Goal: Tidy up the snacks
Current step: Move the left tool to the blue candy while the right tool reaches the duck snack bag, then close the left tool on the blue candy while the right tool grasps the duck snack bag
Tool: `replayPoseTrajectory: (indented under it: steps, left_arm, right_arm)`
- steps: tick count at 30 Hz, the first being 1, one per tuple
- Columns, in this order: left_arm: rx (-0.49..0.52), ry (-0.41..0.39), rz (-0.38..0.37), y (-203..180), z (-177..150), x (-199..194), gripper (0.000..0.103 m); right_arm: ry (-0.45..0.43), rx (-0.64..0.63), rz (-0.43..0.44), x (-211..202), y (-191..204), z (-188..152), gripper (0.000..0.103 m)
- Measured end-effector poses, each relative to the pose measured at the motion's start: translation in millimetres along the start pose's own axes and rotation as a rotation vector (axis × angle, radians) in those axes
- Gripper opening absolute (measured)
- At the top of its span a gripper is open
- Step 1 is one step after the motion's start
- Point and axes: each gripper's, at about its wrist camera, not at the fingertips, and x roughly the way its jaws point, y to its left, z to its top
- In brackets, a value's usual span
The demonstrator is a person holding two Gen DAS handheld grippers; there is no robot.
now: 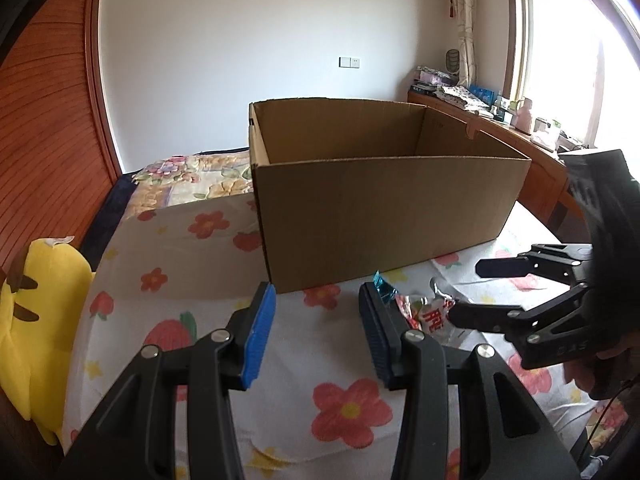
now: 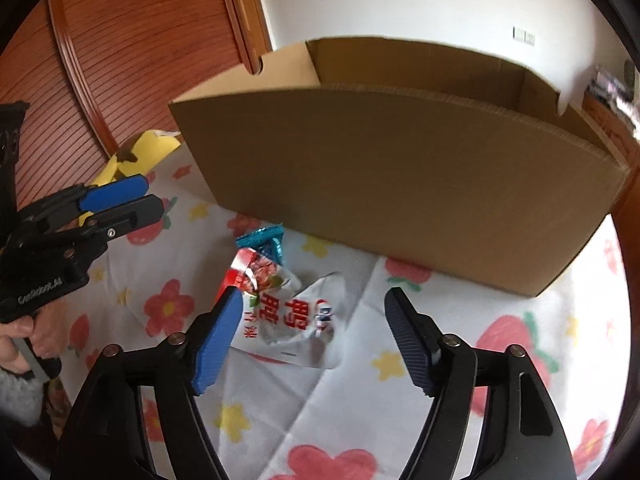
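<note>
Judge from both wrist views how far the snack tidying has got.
Done: nothing visibly; the cardboard box shows no snacks in its visible part. In hand: nothing; the right gripper is open around the white snack packet. Left: that packet and the teal packet on the cloth.

Left gripper [image 1: 316, 332] and right gripper [image 2: 314, 344] both hover with jaws spread, apparently gripping nothing.
</note>
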Motion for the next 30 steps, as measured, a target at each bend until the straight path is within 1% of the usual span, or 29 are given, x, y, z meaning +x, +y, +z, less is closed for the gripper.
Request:
replayPoseTrajectory:
  steps: [3,5,19,24,30]
  left_arm:
    - [-0.002,0.001,0.0,3.5,-3.7,-2.1,0.043]
    - [-0.006,0.001,0.0,6.8,-4.9,-3.7,0.043]
    - [-0.031,0.021,-0.007,18.0,-17.1,0.1,0.043]
    - [-0.036,0.022,-0.01,17.5,-17.8,0.2,0.043]
    - [-0.038,0.028,-0.011,15.0,-19.7,2.1,0.043]
  right_arm:
    - [0.031,0.015,0.017,11.5,3.1,-0.2,0.081]
    - [0.045,0.013,0.012,18.4,5.9,-0.4,0.083]
    - [0.082,0.026,0.002,41.3,15.8,3.3,0.086]
    - [0.078,0.012,-0.025,45.8,18.6,5.1,0.087]
    - [0.076,-0.073,-0.1,51.3,32.0,-0.6,0.089]
